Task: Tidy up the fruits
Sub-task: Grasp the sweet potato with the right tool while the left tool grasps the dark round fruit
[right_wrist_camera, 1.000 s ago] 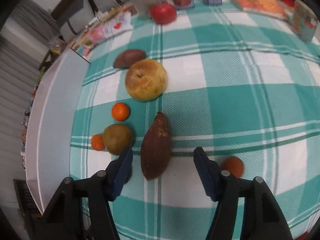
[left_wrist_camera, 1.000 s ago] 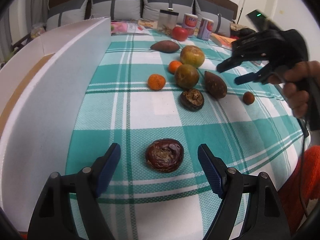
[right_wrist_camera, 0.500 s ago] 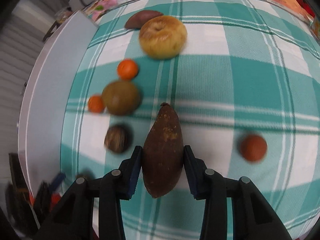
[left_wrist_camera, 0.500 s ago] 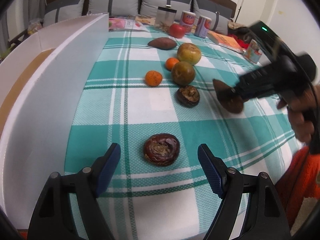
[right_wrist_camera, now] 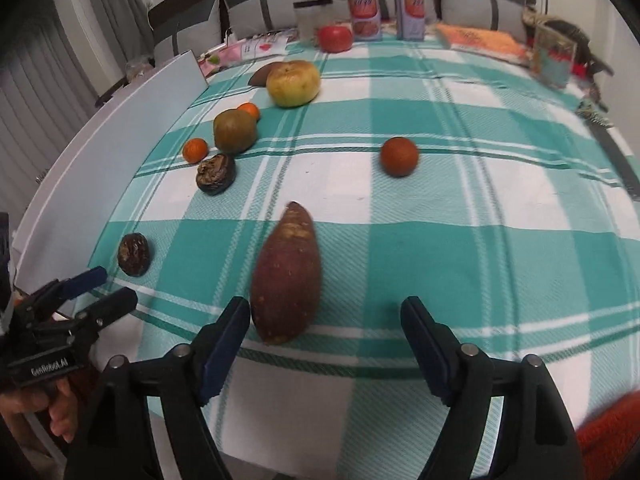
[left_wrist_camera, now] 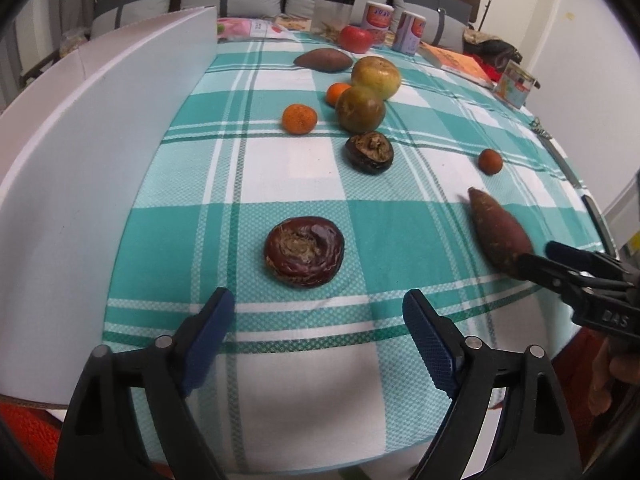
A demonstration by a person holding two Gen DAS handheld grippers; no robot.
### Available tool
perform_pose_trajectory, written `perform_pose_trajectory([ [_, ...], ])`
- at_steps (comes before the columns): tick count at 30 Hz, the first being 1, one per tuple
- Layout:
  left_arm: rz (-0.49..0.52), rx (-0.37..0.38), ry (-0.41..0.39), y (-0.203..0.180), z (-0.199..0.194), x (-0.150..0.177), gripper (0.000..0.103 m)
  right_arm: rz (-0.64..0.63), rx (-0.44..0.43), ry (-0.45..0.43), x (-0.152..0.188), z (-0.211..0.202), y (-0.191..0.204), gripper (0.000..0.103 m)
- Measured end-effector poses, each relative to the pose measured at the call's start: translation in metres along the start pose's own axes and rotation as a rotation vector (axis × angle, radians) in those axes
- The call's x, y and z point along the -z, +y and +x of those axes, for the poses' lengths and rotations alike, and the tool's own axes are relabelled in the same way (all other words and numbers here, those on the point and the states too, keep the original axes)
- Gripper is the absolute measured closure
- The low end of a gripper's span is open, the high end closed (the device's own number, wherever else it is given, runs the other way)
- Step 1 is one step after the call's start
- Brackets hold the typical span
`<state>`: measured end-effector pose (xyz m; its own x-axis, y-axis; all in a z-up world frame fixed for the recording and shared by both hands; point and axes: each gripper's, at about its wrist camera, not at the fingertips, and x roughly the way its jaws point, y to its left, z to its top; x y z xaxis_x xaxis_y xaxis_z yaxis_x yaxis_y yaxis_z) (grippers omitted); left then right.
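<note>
Right wrist: right tongs (right_wrist_camera: 326,320) just spread, sweet potato (right_wrist_camera: 286,276) lying loose between (left tongs (left_wrist_camera: 318,312) released).

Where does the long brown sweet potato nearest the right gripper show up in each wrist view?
Left wrist: sweet potato at right, its near end behind the right gripper.
Right wrist: sweet potato at lower centre, beside the left finger.
Shared landmark: small round reddish-brown fruit just beyond it.
</note>
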<state>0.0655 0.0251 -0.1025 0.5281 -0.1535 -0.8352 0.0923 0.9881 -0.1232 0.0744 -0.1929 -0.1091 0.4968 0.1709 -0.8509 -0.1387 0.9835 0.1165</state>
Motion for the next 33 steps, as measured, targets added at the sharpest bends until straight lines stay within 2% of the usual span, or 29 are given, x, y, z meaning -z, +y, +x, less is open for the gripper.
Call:
perform_pose_trajectory([
  [4, -0.046, -0.011, 0.029, 0.006, 0.01, 0.002, 0.015, -0.014, 0.037, 0.029, 0.005, 0.005, -0.001, 0.025],
  [6, -0.04, -0.017, 0.025, 0.006, 0.011, 0.002, 0.014, -0.028, 0.046, 0.043, 0.018, 0.001, -0.004, 0.023],
  [11, 0.012, -0.046, 0.027, -0.001, 0.014, 0.003, 0.011, -0.081, 0.076, 0.041, 0.022, 0.006, 0.006, 0.016],
  [14, 0.018, -0.004, 0.033, 0.002, 0.011, -0.003, 0.011, -0.074, 0.053, 0.054, 0.02, 0.005, 0.003, 0.015],
  [15, 0.021, 0.023, 0.02, 0.004, 0.007, -0.007, 0.011, -0.062, 0.027, 0.067, 0.017, 0.004, 0.001, 0.015],
  [17, 0.062, 0.061, 0.003, 0.004, 0.002, -0.016, 0.011, 0.01, -0.099, 0.084, 0.004, -0.002, -0.013, 0.015],
  [20, 0.116, 0.074, 0.051, 0.002, 0.011, -0.028, 0.012, 0.099, -0.221, 0.188, -0.028, 0.005, -0.025, 0.016],
  [22, 0.124, 0.064, 0.095, 0.001, 0.021, -0.031, 0.013, 0.108, -0.255, 0.308, -0.051, 0.018, -0.023, 0.024],
  [24, 0.13, 0.053, 0.116, 0.0, 0.026, -0.031, 0.016, 0.087, -0.26, 0.37, -0.066, 0.026, -0.015, 0.028],
  [26, 0.13, 0.036, 0.13, -0.002, 0.029, -0.032, 0.026, 0.048, -0.217, 0.432, -0.073, 0.036, -0.003, 0.03],
  [29, 0.141, -0.001, 0.14, -0.004, 0.031, -0.035, 0.039, -0.04, -0.125, 0.474, -0.075, 0.045, 0.017, 0.036],
  [30, 0.144, -0.012, 0.143, -0.004, 0.032, -0.037, 0.049, -0.057, -0.106, 0.482, -0.074, 0.047, 0.022, 0.038],
  [31, 0.141, -0.021, 0.146, -0.004, 0.032, -0.039, 0.057, -0.063, -0.09, 0.496, -0.072, 0.05, 0.026, 0.046],
  [33, 0.11, -0.009, 0.163, 0.0, 0.033, -0.044, 0.057, -0.073, -0.05, 0.531, -0.066, 0.057, 0.029, 0.063],
])
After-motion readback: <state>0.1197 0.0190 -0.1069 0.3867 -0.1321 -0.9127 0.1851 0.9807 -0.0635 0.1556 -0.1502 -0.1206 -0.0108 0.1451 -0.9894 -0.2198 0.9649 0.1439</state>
